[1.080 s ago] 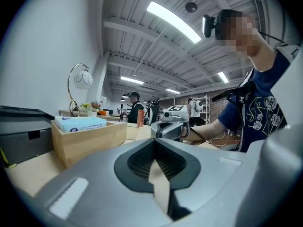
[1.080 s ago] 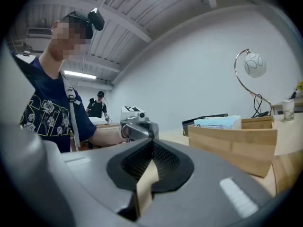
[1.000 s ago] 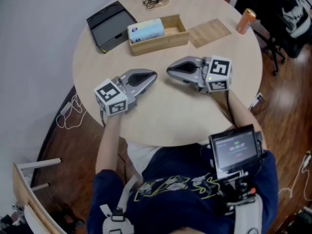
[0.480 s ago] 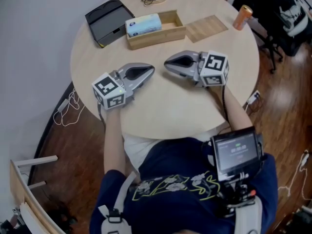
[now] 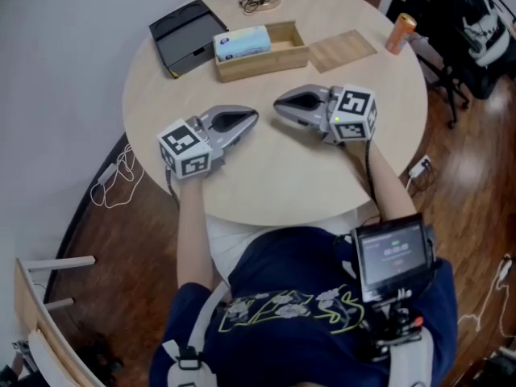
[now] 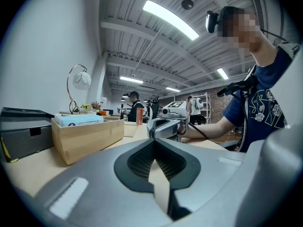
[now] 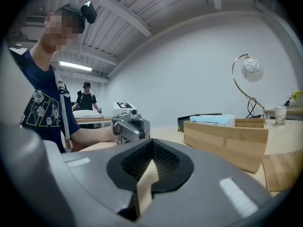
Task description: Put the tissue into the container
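Currently my left gripper [image 5: 251, 118] and right gripper [image 5: 279, 106] rest with jaws pressed together, empty. The light-blue rectangular tissue pack [image 5: 242, 43] lies beyond both tips, in the left end of the open wooden box [image 5: 288, 56], long axis along the box; neither gripper is clearly nearer.

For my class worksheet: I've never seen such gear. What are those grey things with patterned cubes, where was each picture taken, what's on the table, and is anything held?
They are two-jaw grippers, one in each hand of a person; the cubes belong to them. One picture looks down from a head camera; the other two come from cameras on the grippers. On the round table: a wooden container with a tissue pack inside, a black box, a wooden board, an orange can. The left gripper and right gripper are shut, holding nothing.
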